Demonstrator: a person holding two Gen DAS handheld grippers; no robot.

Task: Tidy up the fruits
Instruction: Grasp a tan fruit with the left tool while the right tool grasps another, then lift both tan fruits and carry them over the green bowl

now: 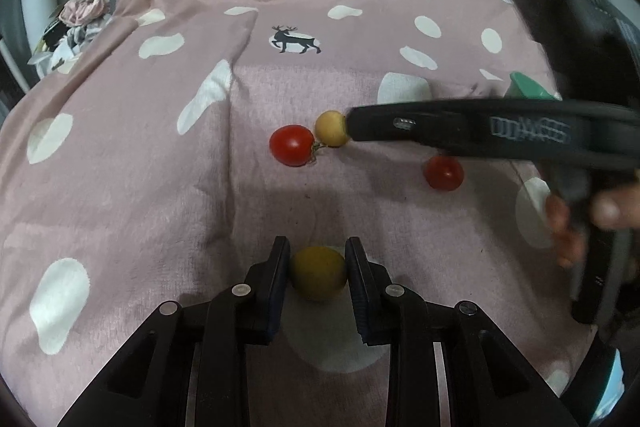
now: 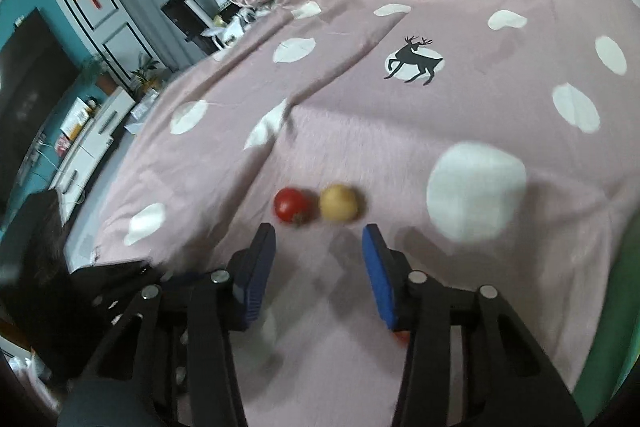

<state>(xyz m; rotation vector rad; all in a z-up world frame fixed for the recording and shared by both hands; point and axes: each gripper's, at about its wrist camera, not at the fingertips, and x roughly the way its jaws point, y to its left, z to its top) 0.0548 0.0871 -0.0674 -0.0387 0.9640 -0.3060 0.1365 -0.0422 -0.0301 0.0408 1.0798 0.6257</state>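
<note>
Left wrist view, left to right. The pink dotted cloth (image 1: 132, 155) covers the surface, with a deer print (image 1: 295, 39) at 12 o'clock. The left gripper (image 1: 318, 263) enters from 6 o'clock. Its 2 fingers (image 1: 280, 267) stand narrowly apart, 1 on each side of a yellow-brown fruit (image 1: 319, 273), and both pads meet the fruit's sides, so the fruit is clamped between them. Beyond the fingertips, toward 12 o'clock, a red tomato (image 1: 292, 145) lies on the cloth with a pale yellow fruit (image 1: 331, 127) touching it at its 2 o'clock side. The right gripper (image 1: 352, 126) reaches in from 3 o'clock, its tip against the pale yellow fruit. A 2nd red tomato (image 1: 444, 173) lies under the right gripper's body, well apart from the 1st pair. The hand (image 1: 576, 223) on the right gripper's handle shows at 4 o'clock.

Right wrist view, left to right. The right gripper (image 2: 319, 235) has its 2 fingers (image 2: 260, 267) spread wide and holds nothing. The red tomato (image 2: 291, 205) lies just beyond the left fingertip, at 11 o'clock. The pale yellow fruit (image 2: 338, 203) lies beside it, at 12 o'clock, ahead of the gap between the fingers and not yet between the pads. The view is blurred.
</note>
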